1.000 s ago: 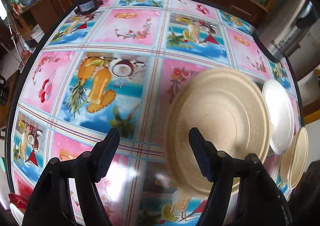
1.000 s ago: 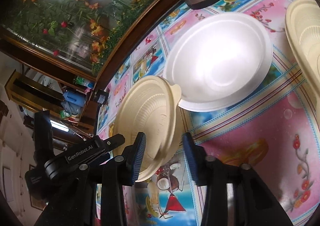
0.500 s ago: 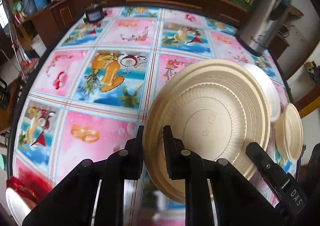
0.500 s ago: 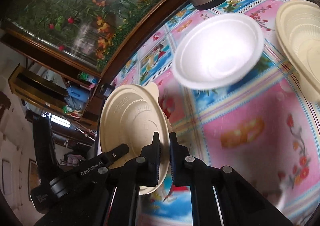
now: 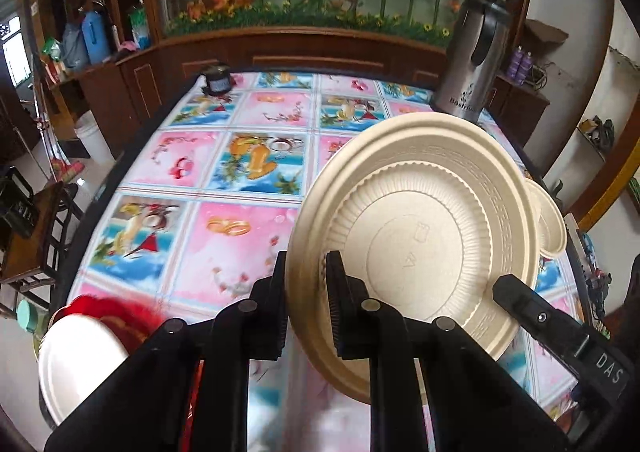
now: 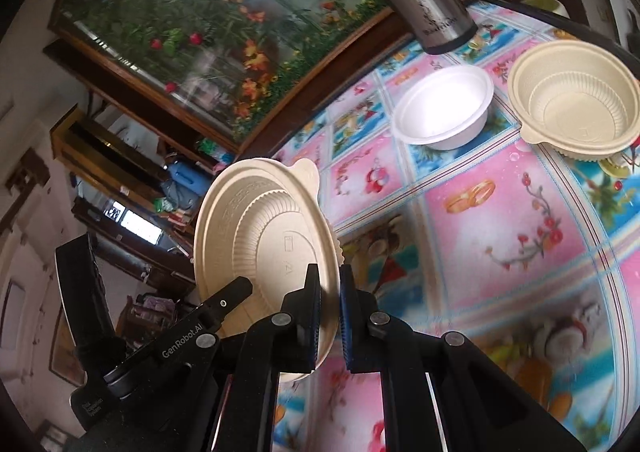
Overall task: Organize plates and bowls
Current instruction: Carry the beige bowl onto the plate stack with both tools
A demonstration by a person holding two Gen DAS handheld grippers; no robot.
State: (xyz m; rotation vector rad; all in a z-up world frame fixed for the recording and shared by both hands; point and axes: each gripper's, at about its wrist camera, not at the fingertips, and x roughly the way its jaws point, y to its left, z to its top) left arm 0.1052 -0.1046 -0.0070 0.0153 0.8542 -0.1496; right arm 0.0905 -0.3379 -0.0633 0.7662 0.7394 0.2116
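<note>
A beige ribbed bowl (image 5: pixel 416 244) hangs above the table with its underside facing the cameras; it also shows in the right wrist view (image 6: pixel 260 248). My left gripper (image 5: pixel 306 304) is shut on its rim at one side. My right gripper (image 6: pixel 330 312) is shut on the rim at the opposite side. A white bowl (image 6: pixel 444 108) and a second beige bowl (image 6: pixel 576 100) stand upright on the table, far right in the right wrist view. The second beige bowl (image 5: pixel 550 220) peeks out behind the held one in the left wrist view.
The table wears a pink and blue fruit-print cloth (image 5: pixel 240 180). A steel thermos jug (image 5: pixel 472 64) stands at the far right corner, a small dark jar (image 5: pixel 218 80) at the far left. A white plate (image 5: pixel 80 360) on something red sits at the near left edge.
Both grippers went from open to shut on the beige bowl's rim, then lifted it off the table together and tilted it up. The table has dropped away below.
</note>
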